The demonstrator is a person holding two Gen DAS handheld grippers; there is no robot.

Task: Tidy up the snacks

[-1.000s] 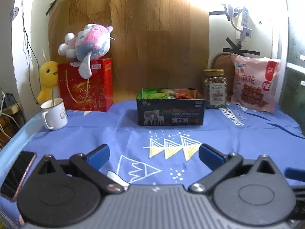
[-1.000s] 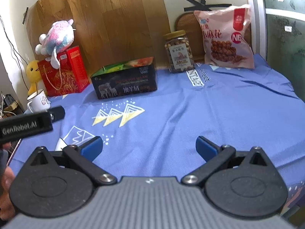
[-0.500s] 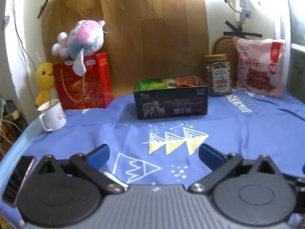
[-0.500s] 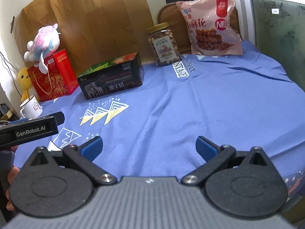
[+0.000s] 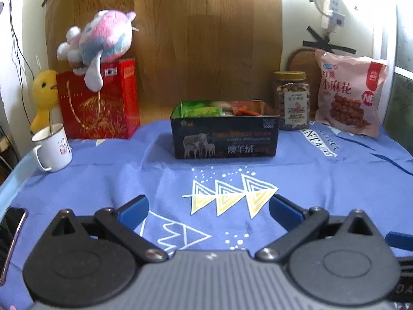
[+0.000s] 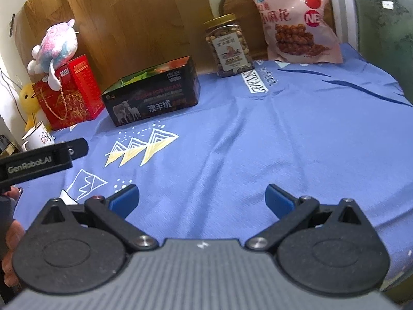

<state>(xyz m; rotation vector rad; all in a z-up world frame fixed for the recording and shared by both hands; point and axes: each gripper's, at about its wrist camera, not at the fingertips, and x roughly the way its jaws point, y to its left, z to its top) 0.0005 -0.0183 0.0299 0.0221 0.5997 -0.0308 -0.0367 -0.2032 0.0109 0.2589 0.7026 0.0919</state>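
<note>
A dark open box (image 5: 224, 139) (image 6: 152, 100) with sheep printed on its front stands mid-table, holding green and orange snack packets (image 5: 204, 110). To its right stand a gold-lidded jar of nuts (image 5: 291, 100) (image 6: 228, 46) and a pink snack bag (image 5: 348, 95) (image 6: 294, 23) leaning on the wall. My left gripper (image 5: 207, 213) hovers open over the blue cloth, well short of the box, nothing between its blue pads. My right gripper (image 6: 201, 199) is open too, empty, over bare cloth. The left gripper's body (image 6: 38, 162) shows at the right view's left edge.
A red gift bag (image 5: 99, 103) with a plush toy (image 5: 100, 38) on top and a yellow duck (image 5: 44, 95) stand at the back left. A white mug (image 5: 51, 147) sits near the left edge, a phone (image 5: 11, 235) nearer me. A wooden board backs the table.
Both grippers have shifted slightly and tilted; the box and snacks now sit a little lower and nearer in the views. Neither gripper has closed, and no object has moved.
</note>
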